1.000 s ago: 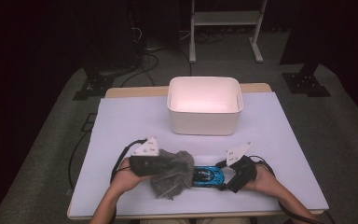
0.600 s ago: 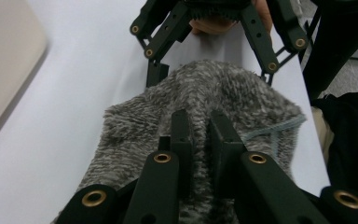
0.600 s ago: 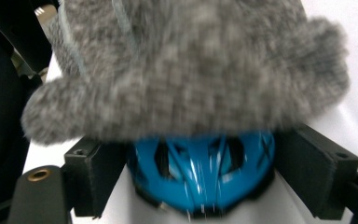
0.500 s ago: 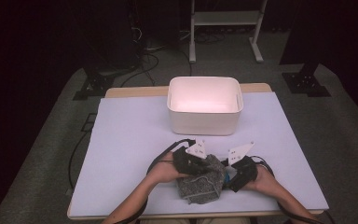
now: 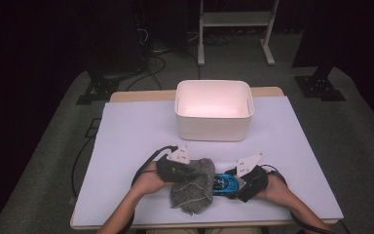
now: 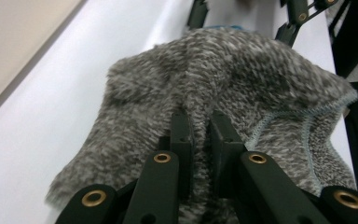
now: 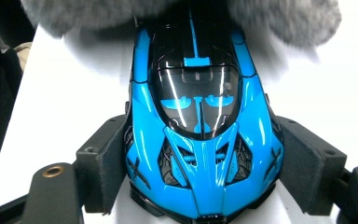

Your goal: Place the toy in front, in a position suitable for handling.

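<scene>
One glossy blue-and-black toy car (image 7: 200, 135), grey cloth (image 6: 223, 93) alongside.

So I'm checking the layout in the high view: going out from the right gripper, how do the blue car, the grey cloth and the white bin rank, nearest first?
1. Blue car: between the jaws of the right gripper, at the near edge.
2. Grey cloth: just past the car, to the left, pinched by the left gripper.
3. White bin: farthest, at the table's far side, centre.
</scene>
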`<move>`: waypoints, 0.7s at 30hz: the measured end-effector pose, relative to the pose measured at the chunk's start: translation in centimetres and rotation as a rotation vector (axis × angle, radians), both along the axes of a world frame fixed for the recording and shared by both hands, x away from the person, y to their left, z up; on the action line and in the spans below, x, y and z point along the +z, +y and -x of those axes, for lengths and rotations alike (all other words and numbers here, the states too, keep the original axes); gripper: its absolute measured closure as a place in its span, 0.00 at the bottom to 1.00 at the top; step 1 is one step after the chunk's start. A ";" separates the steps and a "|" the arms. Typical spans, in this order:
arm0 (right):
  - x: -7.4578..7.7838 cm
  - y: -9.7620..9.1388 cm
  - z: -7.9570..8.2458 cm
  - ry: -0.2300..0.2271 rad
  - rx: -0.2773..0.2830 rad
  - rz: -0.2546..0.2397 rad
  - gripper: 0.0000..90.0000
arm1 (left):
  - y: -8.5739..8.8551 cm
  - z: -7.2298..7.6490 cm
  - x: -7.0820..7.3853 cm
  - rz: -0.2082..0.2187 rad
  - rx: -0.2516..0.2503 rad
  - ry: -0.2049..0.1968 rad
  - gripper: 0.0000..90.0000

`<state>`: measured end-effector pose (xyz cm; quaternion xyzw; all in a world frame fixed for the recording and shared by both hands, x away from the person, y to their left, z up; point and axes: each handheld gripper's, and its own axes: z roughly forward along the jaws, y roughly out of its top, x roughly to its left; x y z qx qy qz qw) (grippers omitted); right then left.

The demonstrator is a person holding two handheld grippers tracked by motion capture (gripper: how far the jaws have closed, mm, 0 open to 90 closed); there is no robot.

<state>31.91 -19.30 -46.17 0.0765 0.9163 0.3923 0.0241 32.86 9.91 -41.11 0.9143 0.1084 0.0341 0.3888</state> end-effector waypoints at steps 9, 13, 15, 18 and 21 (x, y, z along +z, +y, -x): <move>0.7 -0.4 0.1 -0.005 0.024 0.091 0.24 | 2.2 0.4 -0.6 0.011 0.033 0.017 0.91; 0.7 -1.0 0.3 -0.005 0.017 0.093 0.24 | 2.1 0.5 -0.7 0.015 0.023 0.022 0.91; 0.7 -1.2 0.3 -0.010 0.018 0.086 0.26 | 1.9 0.4 -0.7 0.018 0.016 0.021 0.91; 0.8 -0.9 0.3 -0.019 0.027 0.093 0.27 | 1.5 0.4 -0.6 0.028 0.008 0.027 0.91; 0.6 -0.7 0.0 -0.014 0.033 0.070 0.27 | 1.2 0.4 -0.5 0.035 -0.001 0.028 0.91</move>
